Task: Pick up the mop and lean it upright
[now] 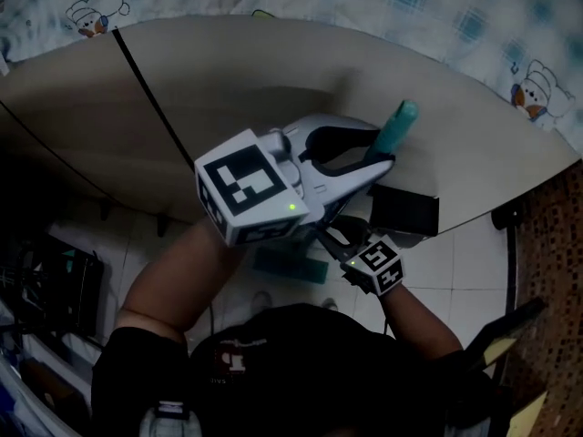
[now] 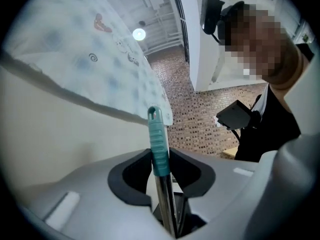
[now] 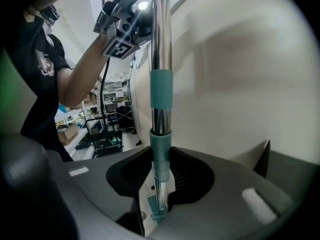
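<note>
Mop [image 2: 159, 144] is standing about upright, close beside the beige panel [image 1: 273, 71]. L gripper [image 2: 161, 166] is clamping the teal grip at its top end. R gripper [image 3: 160, 159] is clamping the chrome pole lower down, pads closed at a teal collar.
</note>
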`<action>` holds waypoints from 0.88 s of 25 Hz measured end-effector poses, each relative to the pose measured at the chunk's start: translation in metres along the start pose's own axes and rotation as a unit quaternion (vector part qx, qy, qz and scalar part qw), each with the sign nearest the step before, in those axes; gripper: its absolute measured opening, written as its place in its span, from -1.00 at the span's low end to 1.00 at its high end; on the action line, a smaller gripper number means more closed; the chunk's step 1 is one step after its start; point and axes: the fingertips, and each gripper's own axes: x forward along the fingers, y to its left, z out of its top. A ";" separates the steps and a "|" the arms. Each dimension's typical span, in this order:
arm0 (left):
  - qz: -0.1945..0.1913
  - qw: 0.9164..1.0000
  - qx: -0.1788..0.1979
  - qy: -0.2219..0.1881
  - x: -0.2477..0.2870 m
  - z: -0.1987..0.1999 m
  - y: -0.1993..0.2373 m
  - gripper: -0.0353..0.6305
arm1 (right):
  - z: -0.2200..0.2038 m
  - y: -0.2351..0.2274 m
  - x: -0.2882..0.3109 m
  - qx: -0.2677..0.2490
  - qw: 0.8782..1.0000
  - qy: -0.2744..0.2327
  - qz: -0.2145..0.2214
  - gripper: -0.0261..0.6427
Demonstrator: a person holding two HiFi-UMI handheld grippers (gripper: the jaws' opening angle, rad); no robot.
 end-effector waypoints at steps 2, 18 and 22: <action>-0.003 1.000 0.002 -0.010 -0.006 0.017 0.004 -0.56 | 0.017 0.005 -0.003 -0.007 1.000 0.001 0.008 -0.54; -0.020 0.998 0.041 -0.052 -0.001 0.164 -0.003 -0.53 | 0.143 0.025 -0.074 -0.054 0.997 -0.017 0.049 -0.54; -0.030 0.997 0.045 -0.059 0.003 0.198 -0.003 -0.53 | 0.171 0.025 -0.092 -0.065 0.996 -0.024 0.048 -0.54</action>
